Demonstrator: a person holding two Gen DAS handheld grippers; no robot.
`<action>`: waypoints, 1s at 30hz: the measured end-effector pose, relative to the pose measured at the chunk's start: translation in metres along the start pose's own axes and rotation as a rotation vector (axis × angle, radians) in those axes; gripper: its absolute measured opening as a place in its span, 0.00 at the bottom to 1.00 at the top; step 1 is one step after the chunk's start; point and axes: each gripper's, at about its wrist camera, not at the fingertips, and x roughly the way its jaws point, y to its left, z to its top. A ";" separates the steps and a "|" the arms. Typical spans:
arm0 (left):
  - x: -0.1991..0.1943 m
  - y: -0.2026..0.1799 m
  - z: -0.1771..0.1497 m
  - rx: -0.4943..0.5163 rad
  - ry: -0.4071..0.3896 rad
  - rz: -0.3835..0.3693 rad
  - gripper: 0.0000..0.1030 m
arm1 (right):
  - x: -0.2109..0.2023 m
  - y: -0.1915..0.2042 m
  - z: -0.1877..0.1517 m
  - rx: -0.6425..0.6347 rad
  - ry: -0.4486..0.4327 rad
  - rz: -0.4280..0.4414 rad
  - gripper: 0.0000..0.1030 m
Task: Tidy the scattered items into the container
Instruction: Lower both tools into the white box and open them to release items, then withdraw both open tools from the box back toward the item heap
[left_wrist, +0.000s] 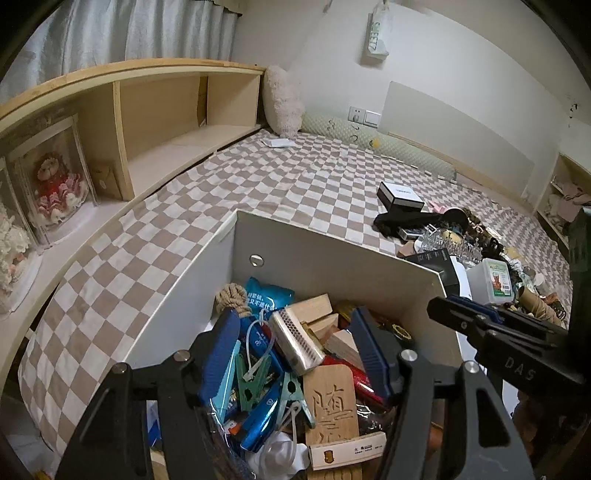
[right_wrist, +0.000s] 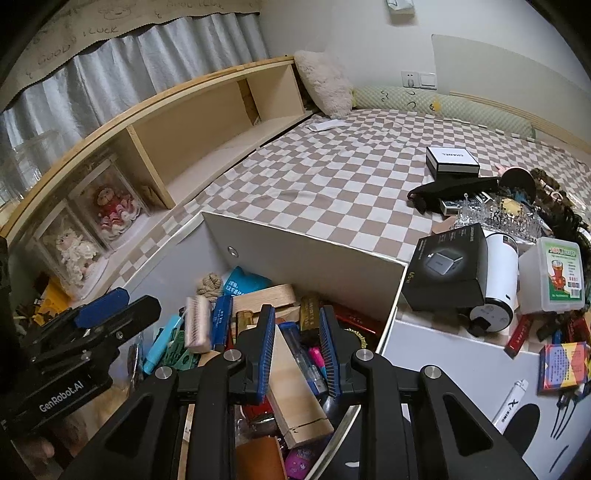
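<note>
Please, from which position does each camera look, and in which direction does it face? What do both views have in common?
Left wrist: sits on the left tool, above the white container, facing across the checkered bed; its open blue fingers show, with the right tool alongside.
Right wrist: sits on the right tool, same direction; its open fingers show, with the left tool alongside.
Shared: container, bed, wooden shelf, black-and-white box.

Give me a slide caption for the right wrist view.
Open right gripper hovers over the crowded white container; clutter waits on the checkered bed.
</note>
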 end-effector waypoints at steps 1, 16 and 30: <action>0.000 0.000 0.000 -0.001 0.002 -0.003 0.61 | 0.000 -0.001 0.000 0.004 0.000 0.002 0.24; -0.004 -0.013 0.002 0.026 -0.008 -0.001 0.73 | -0.016 -0.020 0.000 0.036 -0.014 -0.009 0.24; -0.015 -0.041 0.007 0.047 -0.014 -0.044 0.73 | -0.045 -0.046 0.000 0.066 -0.048 -0.043 0.24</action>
